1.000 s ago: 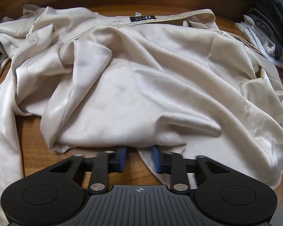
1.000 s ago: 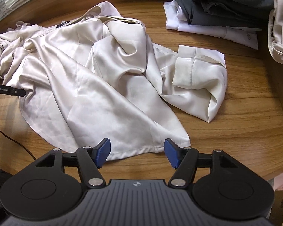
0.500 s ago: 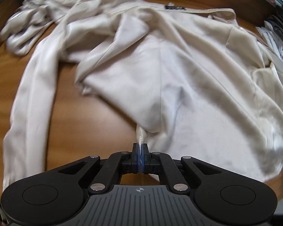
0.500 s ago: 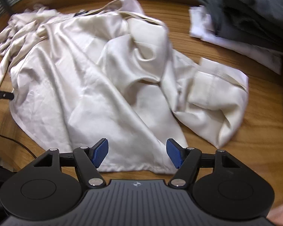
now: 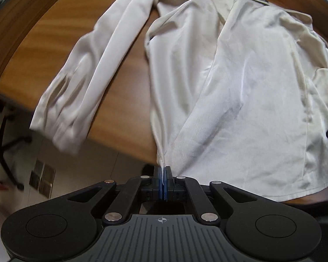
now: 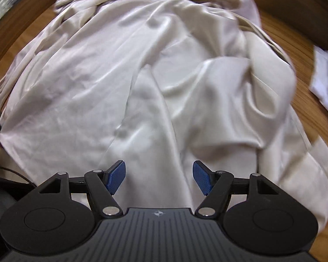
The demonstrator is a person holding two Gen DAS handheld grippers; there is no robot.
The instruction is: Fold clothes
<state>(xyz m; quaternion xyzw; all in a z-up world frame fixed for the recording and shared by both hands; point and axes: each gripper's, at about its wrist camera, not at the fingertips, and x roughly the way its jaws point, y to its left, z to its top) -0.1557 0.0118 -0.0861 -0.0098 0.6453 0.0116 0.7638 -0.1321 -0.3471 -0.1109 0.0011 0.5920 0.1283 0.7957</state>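
the left gripper point(image 5: 163, 182) is clenched on the hem corner of the cream satin long-sleeved shirt point(image 5: 240, 83), which lies spread face-down over the brown wooden table point(image 5: 54, 50), one sleeve point(image 5: 81, 83) trailing off the edge at 9 o'clock. the right gripper point(image 6: 159, 178) hangs released above rumpled cloth, gripping nothing. the thin slippery hem could slide out of the pinch if pulled hard, or the dangling sleeve may drag the shirt floorward.
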